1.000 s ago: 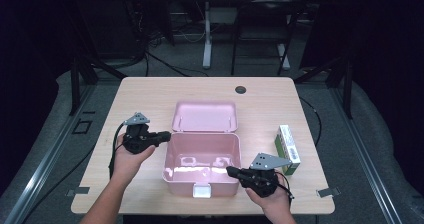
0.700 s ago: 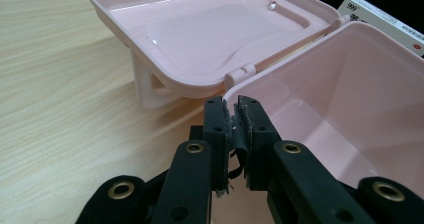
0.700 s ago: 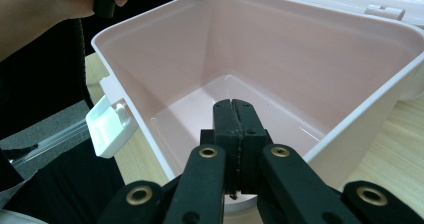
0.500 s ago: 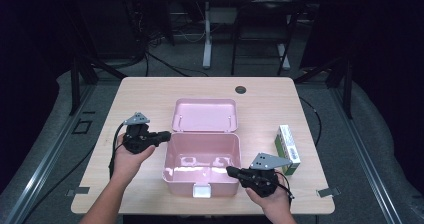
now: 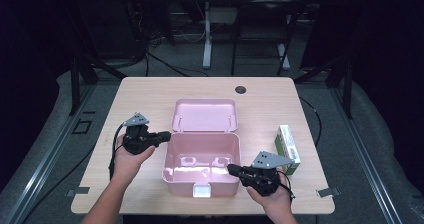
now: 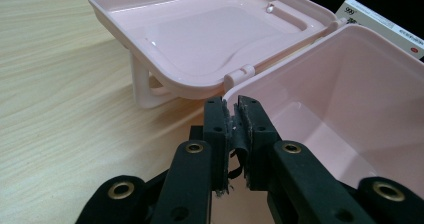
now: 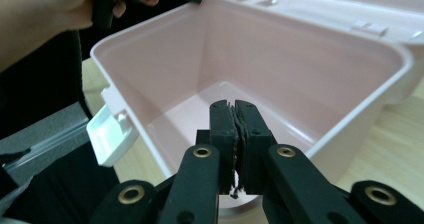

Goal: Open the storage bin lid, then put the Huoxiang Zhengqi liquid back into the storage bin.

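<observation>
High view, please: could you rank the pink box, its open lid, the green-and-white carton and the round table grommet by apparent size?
1. pink box
2. open lid, somewhat smaller
3. green-and-white carton
4. round table grommet

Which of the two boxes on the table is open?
The pink plastic box, lid swung back behind it; the green-and-white carton to its right lies closed.

Wooden table (image 5: 150, 99), light grain, rounded corners. Small dark round cap (image 5: 241, 89) set into the tabletop near the far edge, right of centre. Green and white carton (image 5: 288, 148) lying flat near the right edge. Grey floor (image 5: 380, 149) around the table, black cables (image 5: 165, 64) trailing across it. White desk leg (image 5: 207, 34) beyond.
</observation>
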Motion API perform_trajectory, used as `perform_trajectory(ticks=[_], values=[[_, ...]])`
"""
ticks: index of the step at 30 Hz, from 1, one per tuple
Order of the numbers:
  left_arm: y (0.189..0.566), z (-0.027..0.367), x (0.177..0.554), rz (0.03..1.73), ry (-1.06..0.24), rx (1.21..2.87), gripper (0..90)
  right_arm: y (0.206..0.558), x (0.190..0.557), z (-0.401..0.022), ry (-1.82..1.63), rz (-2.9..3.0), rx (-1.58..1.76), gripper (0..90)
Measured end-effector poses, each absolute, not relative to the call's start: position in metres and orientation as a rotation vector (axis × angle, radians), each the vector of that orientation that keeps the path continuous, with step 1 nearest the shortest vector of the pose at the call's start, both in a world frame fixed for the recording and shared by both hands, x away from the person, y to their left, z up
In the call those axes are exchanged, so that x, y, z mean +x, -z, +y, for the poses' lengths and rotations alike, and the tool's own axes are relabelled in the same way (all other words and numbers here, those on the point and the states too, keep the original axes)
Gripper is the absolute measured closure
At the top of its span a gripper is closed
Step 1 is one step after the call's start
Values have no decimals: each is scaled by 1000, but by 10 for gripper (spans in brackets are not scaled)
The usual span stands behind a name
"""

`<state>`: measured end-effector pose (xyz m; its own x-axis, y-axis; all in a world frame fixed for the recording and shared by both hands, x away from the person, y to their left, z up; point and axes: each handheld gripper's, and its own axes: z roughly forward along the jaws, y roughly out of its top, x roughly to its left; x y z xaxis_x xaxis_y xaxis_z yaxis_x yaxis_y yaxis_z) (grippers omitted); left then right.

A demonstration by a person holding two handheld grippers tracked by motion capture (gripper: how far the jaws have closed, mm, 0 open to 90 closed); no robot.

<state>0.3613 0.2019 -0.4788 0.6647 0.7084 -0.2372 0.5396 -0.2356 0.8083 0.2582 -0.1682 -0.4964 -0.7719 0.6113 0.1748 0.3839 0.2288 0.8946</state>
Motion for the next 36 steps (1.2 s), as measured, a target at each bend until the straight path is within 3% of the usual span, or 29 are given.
perform_trajectory(ticks=[12, 13, 19, 36], values=[[478, 208, 356, 951, -214, 1885, 841, 473, 265, -186, -1502, 2250, 967, 749], [478, 208, 354, 954, -216, 1873, 839, 467, 268, -191, -1482, 2240, 984, 686], [474, 212, 349, 941, -236, 1891, 828, 454, 276, -199, -1377, 2252, 1027, 590], [474, 215, 338, 930, -225, 1902, 772, 440, 306, -213, -1088, 2297, 1151, 510]])
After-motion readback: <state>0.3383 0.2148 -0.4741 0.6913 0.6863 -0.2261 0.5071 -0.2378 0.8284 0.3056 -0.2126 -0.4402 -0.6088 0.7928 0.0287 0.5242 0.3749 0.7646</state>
